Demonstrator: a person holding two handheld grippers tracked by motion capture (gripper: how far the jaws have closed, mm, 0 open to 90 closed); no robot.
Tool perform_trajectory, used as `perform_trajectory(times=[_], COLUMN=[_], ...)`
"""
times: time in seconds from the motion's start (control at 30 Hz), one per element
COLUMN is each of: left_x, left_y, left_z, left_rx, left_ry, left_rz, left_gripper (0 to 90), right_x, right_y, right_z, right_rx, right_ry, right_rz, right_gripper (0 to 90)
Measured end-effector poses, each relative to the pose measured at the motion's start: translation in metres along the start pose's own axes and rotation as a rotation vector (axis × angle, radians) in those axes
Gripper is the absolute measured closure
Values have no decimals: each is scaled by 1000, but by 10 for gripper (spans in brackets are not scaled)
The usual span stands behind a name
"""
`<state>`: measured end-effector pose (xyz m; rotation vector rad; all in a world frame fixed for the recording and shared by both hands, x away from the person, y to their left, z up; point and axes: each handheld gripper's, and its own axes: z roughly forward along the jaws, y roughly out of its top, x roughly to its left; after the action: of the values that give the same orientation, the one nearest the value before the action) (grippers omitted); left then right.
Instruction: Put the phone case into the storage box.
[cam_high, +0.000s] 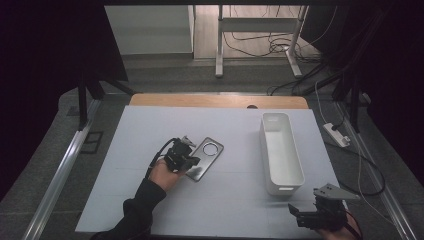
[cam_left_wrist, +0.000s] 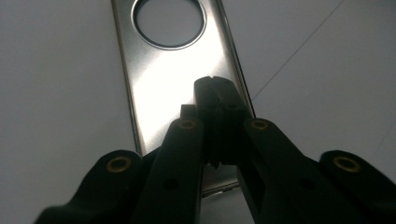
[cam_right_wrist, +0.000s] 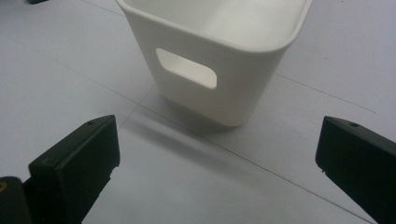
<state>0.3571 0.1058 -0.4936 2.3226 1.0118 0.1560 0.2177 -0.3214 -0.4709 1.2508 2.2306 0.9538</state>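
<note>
Right gripper (cam_high: 306, 212) jaws spread before empty white bin (cam_high: 281, 152); left gripper (cam_high: 186, 159) jaws pressed together over metal plate (cam_high: 206, 157)

This looks like a lab or recording room. A white sheet-covered wooden table (cam_high: 150, 200) stands on grey carpet, boxed in by dark curtains (cam_high: 45, 55) at both sides. Beyond its far edge lie loose black cables (cam_high: 260, 42) and a white metal desk frame (cam_high: 260, 25); a white power strip (cam_high: 336, 134) lies off its right edge.
</note>
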Motion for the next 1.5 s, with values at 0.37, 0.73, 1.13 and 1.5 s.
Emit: perform_trajectory(times=[0.37,0.73,1.13,1.5], left_x=[16,34,46,52], left_y=[5,4,1,0], left_z=[-8,-8,-6,-2], left_rx=[15,23,57,2], left_ry=[57,70,108,81], left_rz=[-23,-76,-55,-73], left_gripper=[651,329,90,0], right_x=[0,0,0,0], right_y=[0,0,0,0], right_z=[0,0,0,0], right_rx=[0,2,4,2], right_ry=[0,0,1,2], right_rz=[3,3,5,6], right_gripper=[0,0,0,0])
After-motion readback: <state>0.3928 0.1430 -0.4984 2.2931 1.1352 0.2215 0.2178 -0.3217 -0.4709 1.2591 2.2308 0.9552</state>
